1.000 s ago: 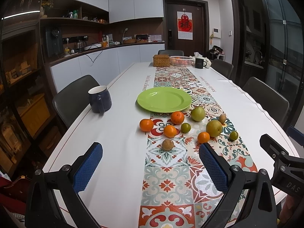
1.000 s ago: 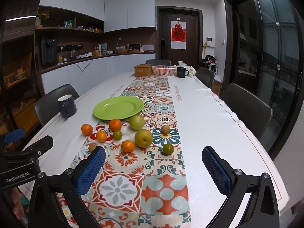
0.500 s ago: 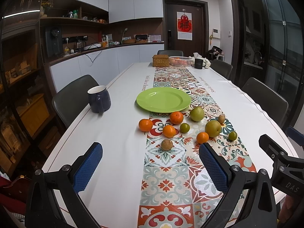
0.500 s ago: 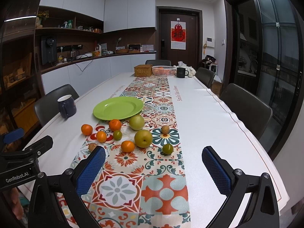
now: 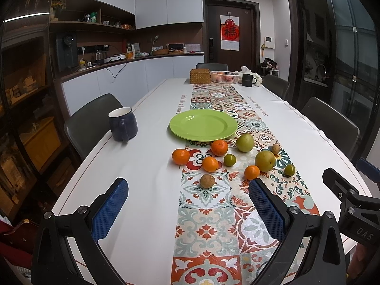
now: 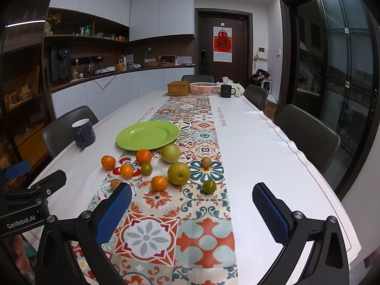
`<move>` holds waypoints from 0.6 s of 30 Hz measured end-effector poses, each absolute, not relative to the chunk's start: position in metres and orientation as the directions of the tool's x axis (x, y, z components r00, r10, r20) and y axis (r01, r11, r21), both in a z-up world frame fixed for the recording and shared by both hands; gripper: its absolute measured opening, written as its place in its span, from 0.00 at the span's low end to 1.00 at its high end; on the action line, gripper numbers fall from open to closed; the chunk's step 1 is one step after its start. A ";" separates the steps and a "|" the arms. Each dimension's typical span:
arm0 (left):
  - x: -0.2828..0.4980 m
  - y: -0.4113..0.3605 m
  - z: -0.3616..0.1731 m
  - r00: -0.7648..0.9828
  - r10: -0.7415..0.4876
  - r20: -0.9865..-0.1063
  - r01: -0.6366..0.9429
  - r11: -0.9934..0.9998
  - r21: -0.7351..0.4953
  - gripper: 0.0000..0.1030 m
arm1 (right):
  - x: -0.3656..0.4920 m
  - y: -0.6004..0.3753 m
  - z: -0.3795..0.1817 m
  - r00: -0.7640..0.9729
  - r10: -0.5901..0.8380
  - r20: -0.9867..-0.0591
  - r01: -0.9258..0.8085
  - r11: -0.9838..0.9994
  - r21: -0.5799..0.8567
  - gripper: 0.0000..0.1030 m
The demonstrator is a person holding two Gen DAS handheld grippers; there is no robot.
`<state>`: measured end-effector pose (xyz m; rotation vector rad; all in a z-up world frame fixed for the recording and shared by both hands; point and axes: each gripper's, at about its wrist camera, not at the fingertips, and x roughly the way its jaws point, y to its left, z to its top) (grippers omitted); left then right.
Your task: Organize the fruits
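Both your left gripper and right gripper hang spread wide and empty. The fruits lie loose just before the green plate: round, firm, apt to roll; pinch each across its widest middle, gently.

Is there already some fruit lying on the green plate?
No, the green plate is bare, and all the fruit, such as the nearest orange, lies on the table in front of it.
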<state>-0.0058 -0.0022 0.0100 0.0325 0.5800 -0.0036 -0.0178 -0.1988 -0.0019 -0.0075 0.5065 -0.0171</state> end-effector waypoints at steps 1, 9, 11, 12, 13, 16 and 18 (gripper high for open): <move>-0.006 -0.002 0.010 0.836 0.006 -0.549 0.012 0.999 0.030 1.00 | -0.018 -0.199 -0.002 0.874 -0.019 -0.485 0.016 1.000 -0.012 1.00; -0.006 -0.005 0.011 0.836 0.005 -0.549 0.014 0.999 0.029 1.00 | -0.016 -0.200 -0.005 0.874 -0.018 -0.486 0.016 1.000 -0.009 1.00; -0.006 -0.005 0.011 0.835 0.004 -0.550 0.014 1.000 0.028 1.00 | -0.016 -0.200 -0.005 0.874 -0.019 -0.485 0.016 1.000 -0.010 1.00; -0.006 -0.005 0.011 0.835 0.005 -0.550 0.013 0.999 0.029 1.00 | -0.016 -0.200 -0.004 0.874 -0.018 -0.485 0.015 1.000 -0.009 1.00; -0.006 -0.005 0.011 0.835 0.005 -0.551 0.013 0.999 0.029 1.00 | -0.016 -0.200 -0.004 0.874 -0.018 -0.485 0.016 1.000 -0.010 1.00; -0.005 -0.009 0.009 0.831 0.004 -0.556 0.016 0.999 0.031 1.00 | -0.015 -0.201 -0.006 0.871 -0.019 -0.490 0.016 1.000 -0.011 1.00; -0.003 -0.011 0.007 0.829 0.000 -0.560 0.021 0.999 0.031 1.00 | -0.014 -0.201 -0.009 0.868 -0.019 -0.496 0.016 1.000 -0.010 1.00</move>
